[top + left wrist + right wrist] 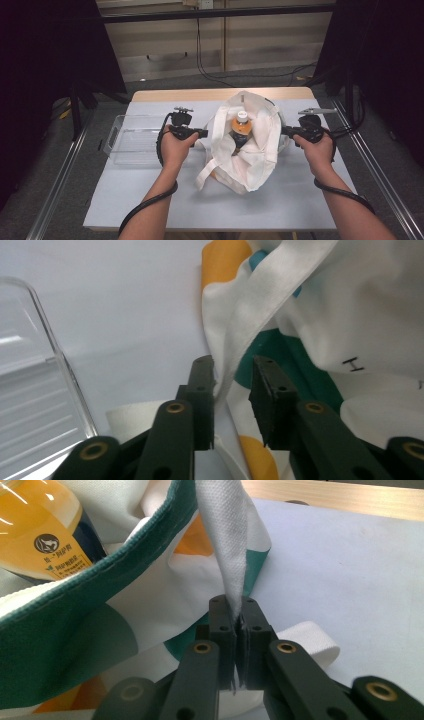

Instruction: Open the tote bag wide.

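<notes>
Slumped at the middle of the pale grey table [150, 200]: a soft white woven tote bag [250, 160] with teal and orange patches, holding a smooth, white-capped bottle [241, 125] of amber drink upright. At its right rim, right gripper [239, 611] clamped tight on a pinched fold of cloth. At its left side, left gripper [234, 377] parted a little, white strap [260, 310] loose between the pads, beside a ribbed clear plastic tray [130, 140] near the left edge.

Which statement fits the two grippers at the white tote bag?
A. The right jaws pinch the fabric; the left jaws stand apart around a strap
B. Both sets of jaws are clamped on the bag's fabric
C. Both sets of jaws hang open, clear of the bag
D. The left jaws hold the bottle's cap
A: the right gripper has its jaws pressed on the white tote bag fabric, while the left gripper shows a gap around the strap.
</notes>
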Motion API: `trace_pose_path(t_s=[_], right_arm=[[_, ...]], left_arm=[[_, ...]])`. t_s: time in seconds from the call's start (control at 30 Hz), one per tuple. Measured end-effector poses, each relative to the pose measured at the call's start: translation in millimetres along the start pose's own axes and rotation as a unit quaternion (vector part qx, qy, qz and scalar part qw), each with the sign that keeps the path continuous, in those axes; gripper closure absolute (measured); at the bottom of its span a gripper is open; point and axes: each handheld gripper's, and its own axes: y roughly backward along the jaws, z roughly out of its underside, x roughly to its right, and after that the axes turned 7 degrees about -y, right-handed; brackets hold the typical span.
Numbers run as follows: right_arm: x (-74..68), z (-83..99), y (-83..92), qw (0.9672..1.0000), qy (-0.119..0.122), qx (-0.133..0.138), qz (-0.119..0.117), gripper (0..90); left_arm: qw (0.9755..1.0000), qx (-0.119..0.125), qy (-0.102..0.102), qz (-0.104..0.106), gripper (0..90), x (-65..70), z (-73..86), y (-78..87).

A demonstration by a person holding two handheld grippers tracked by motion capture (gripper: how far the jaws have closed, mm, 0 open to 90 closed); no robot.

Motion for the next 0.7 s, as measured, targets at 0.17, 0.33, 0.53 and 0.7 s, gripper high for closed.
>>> trace_pose_path(t_s=[0.17, 0.33, 0.53, 0.7], right_arm=[[-2.6, -1.4, 1.0, 1.0000, 0.001, 0.000, -0.001, 87.0], [-3.1, -2.3, 1.6, 1.0000, 0.001, -0.001, 0.000, 87.1], [1.3, 3.0, 2.3, 1.0000, -0.005, -0.002, 0.002, 87.9], [4.6, 5.7, 3.6, 1.0000, -0.008, -0.003, -0.002, 88.7]], left_arm=[[0.9995, 0.019, -0.023, -0.006, 64.9, 5.4, -12.1, 8.5], [0.9993, 0.029, -0.022, 0.001, 81.7, 8.1, -19.1, 8.2], [0.9999, 0.010, 0.008, 0.004, 87.9, 1.5, -8.1, 3.6], [1.0000, 0.000, 0.007, 0.005, 88.0, -0.4, -2.6, 4.0]])
